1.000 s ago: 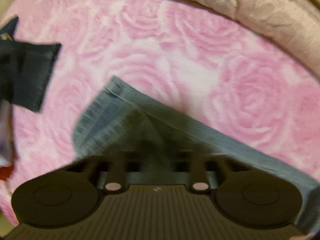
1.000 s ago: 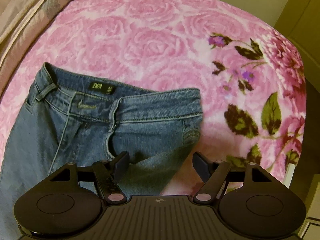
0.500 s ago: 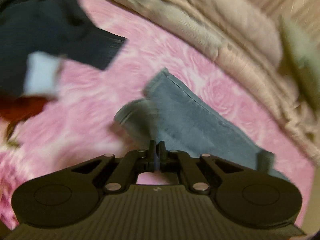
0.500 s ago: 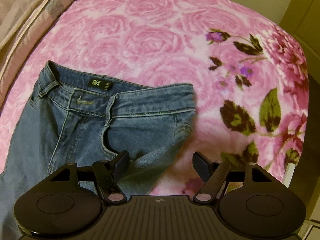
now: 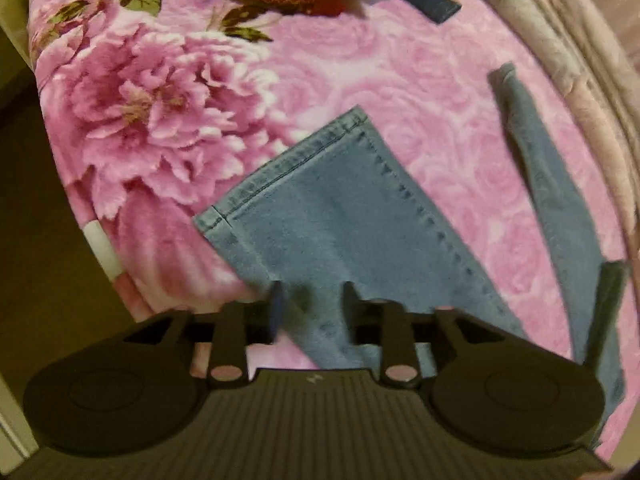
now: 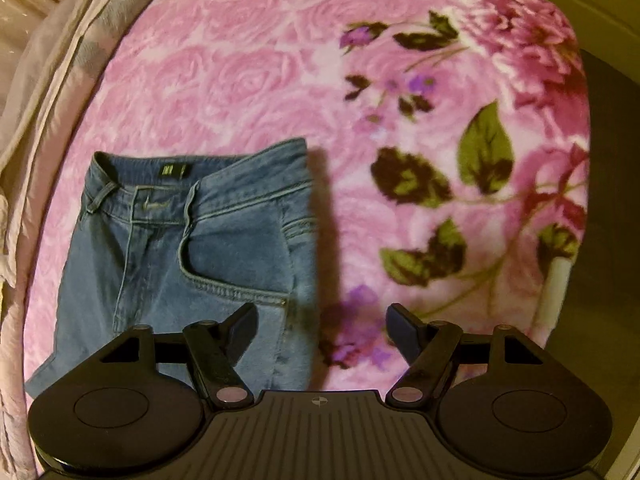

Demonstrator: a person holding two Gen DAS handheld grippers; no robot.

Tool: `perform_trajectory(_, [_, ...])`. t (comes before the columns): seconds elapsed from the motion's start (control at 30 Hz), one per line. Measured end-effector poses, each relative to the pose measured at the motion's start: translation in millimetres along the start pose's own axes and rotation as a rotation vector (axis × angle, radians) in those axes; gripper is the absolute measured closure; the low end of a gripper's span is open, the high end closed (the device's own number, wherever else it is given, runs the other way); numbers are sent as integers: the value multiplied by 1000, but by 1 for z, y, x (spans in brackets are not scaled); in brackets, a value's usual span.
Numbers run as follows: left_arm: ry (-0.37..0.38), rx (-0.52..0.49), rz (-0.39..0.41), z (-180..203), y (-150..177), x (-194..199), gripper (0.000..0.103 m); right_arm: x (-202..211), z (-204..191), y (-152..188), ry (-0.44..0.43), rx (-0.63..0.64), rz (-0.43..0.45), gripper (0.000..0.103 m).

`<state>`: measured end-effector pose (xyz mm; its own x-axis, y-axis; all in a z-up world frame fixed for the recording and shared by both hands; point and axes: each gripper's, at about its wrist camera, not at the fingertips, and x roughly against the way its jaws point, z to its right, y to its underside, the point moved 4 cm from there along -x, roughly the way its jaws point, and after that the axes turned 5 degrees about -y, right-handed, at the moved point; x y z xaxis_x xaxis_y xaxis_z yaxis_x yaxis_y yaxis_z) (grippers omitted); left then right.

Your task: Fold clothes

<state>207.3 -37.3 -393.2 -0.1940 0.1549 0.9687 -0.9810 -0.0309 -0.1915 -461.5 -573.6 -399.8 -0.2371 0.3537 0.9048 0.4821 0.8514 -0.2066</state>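
Left tongs (image 5: 310, 304) apparently clear of jeans (image 5: 340, 216)

Both tongs same build: black plastic, ribbed centre housing with a small white logo mark, a round disc pod on each side. Left tongs (image 5: 310, 300): two link arms on pale pivot pins, fingers blurred. Right tongs (image 6: 322, 326): same linkage, dark blue pads (image 6: 404, 330) on the fingertips.
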Motion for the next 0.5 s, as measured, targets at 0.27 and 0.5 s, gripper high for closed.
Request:
perform_trajectory(0.27, [31, 230, 32, -36, -6, -31, 70, -10, 7, 1, -80, 20, 79, 9])
perform_trajectory(0.5, [45, 137, 8, -27, -2, -45, 103, -17, 25, -16, -128, -35, 178, 9])
